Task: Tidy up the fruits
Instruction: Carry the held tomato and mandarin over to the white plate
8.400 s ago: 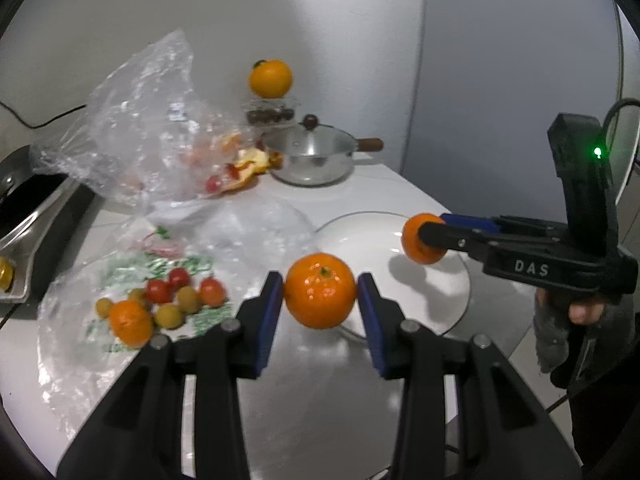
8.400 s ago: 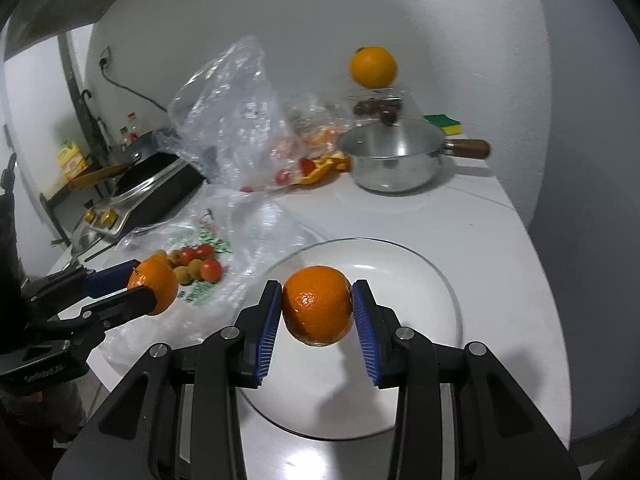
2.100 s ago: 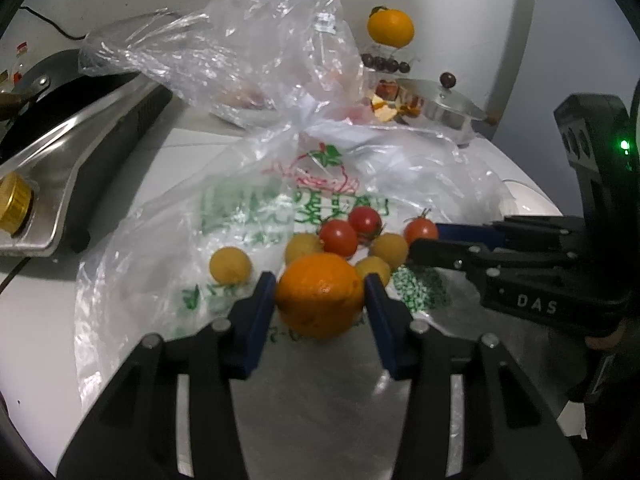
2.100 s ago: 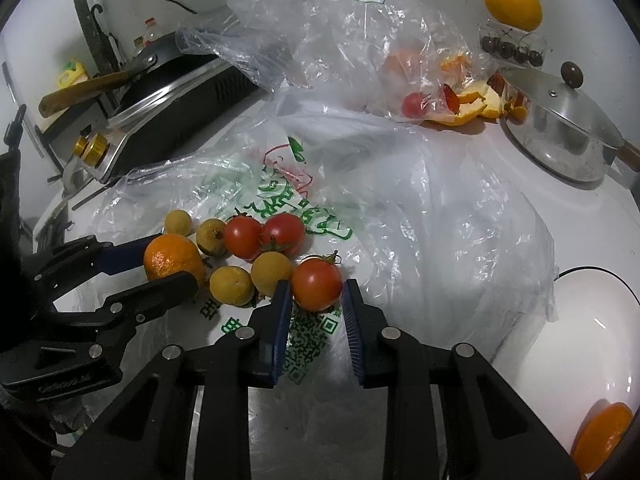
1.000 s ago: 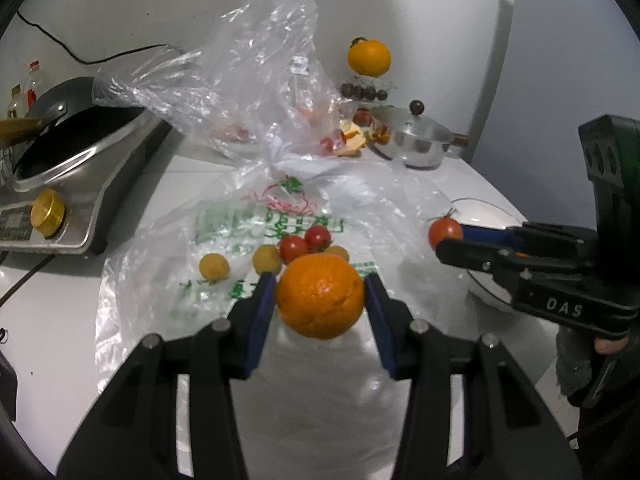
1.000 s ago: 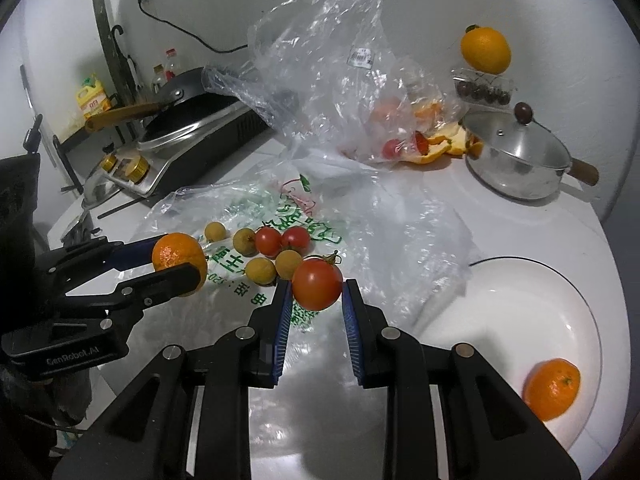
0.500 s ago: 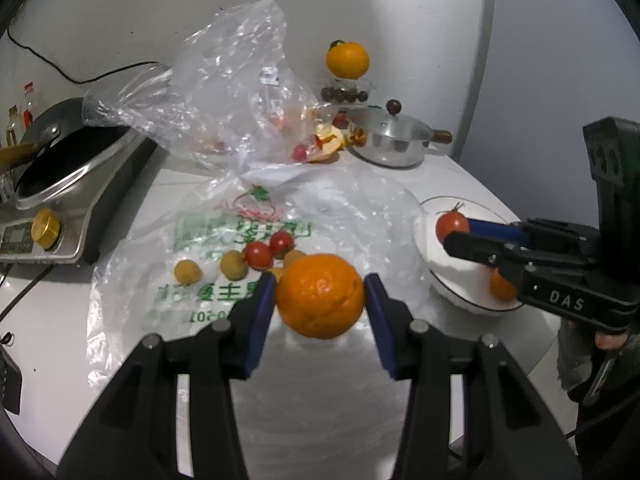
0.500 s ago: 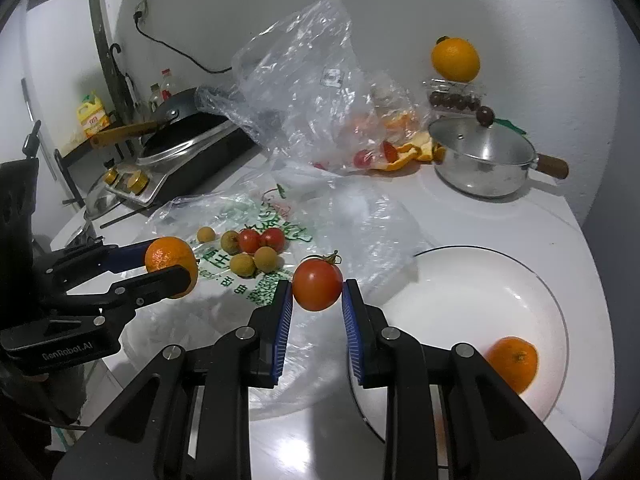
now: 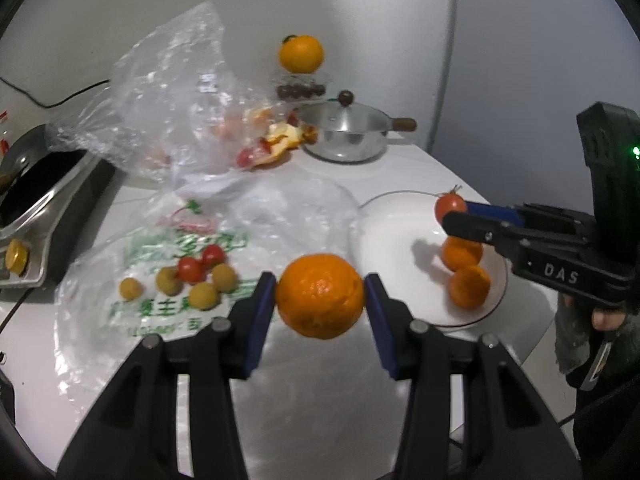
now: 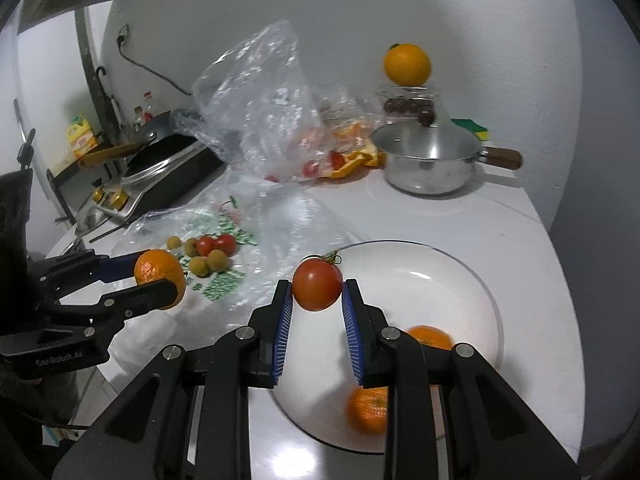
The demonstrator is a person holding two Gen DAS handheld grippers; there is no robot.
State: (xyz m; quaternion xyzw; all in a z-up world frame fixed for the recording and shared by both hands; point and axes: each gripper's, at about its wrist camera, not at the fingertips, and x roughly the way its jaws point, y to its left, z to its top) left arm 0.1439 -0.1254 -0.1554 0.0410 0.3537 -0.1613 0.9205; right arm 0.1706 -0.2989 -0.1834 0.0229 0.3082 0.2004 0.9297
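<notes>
My left gripper (image 9: 320,294) is shut on an orange mandarin (image 9: 320,295), held in the air over the counter left of the white plate (image 9: 394,240). My right gripper (image 10: 317,286) is shut on a red tomato (image 10: 317,285) above the plate's (image 10: 460,292) left rim. Two mandarins (image 9: 468,284) lie on the plate. Two small tomatoes (image 9: 200,262) and several yellowish small fruits (image 9: 204,295) rest on a flat printed plastic bag (image 9: 160,312). In the right wrist view the left gripper (image 10: 158,276) shows at the left with its mandarin (image 10: 160,273).
A crumpled clear bag (image 9: 168,112) with fruit scraps stands behind. A lidded steel pot (image 9: 344,132) sits at the back, with a big orange (image 9: 301,53) on a clear box behind it. An induction cooker with a pan (image 9: 36,192) is at the left. The counter edge runs close past the plate.
Both grippers have travelled right with their fruit, away from the flat bag toward the plate. The tomato now hangs over the plate's rim, and a second mandarin on the plate has come into view.
</notes>
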